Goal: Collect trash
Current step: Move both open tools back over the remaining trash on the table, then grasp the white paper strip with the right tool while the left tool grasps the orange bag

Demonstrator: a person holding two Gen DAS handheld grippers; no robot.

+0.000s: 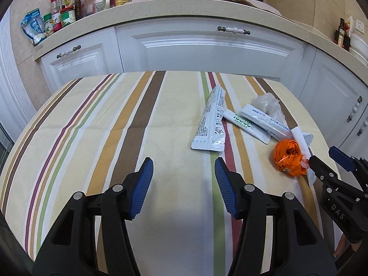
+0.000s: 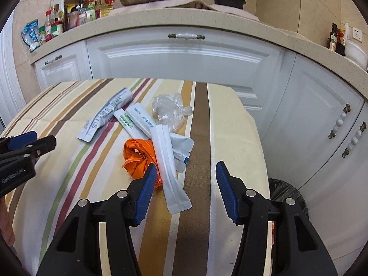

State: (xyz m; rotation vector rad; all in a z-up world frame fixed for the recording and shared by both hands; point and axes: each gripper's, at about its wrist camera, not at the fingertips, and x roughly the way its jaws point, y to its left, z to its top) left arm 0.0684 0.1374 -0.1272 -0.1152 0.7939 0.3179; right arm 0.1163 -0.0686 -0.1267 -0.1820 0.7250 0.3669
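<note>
Trash lies on a striped tablecloth [image 1: 115, 126]: a long grey-white wrapper [image 1: 210, 122] [image 2: 103, 117], white sachets [image 1: 255, 120] [image 2: 135, 119], a crumpled clear plastic bag [image 1: 266, 103] [image 2: 169, 110], a crumpled orange wrapper [image 1: 288, 161] [image 2: 135, 158] and a long white sachet [image 2: 170, 168]. My left gripper [image 1: 184, 168] is open over bare cloth, left of the pile and nearer than the grey-white wrapper. My right gripper [image 2: 185, 172] is open just above the near end of the long white sachet, its left pad by the orange wrapper. Nothing is held. Each gripper shows at the edge of the other's view [image 1: 331, 158] [image 2: 34, 140].
White cabinets [image 1: 207, 50] and a speckled counter [image 1: 184, 7] with bottles, jars, a pan and a pot stand behind the table. A black-lined bin [image 2: 287, 195] sits on the floor past the table's right edge. The cloth's left half [image 1: 80, 138] carries no objects.
</note>
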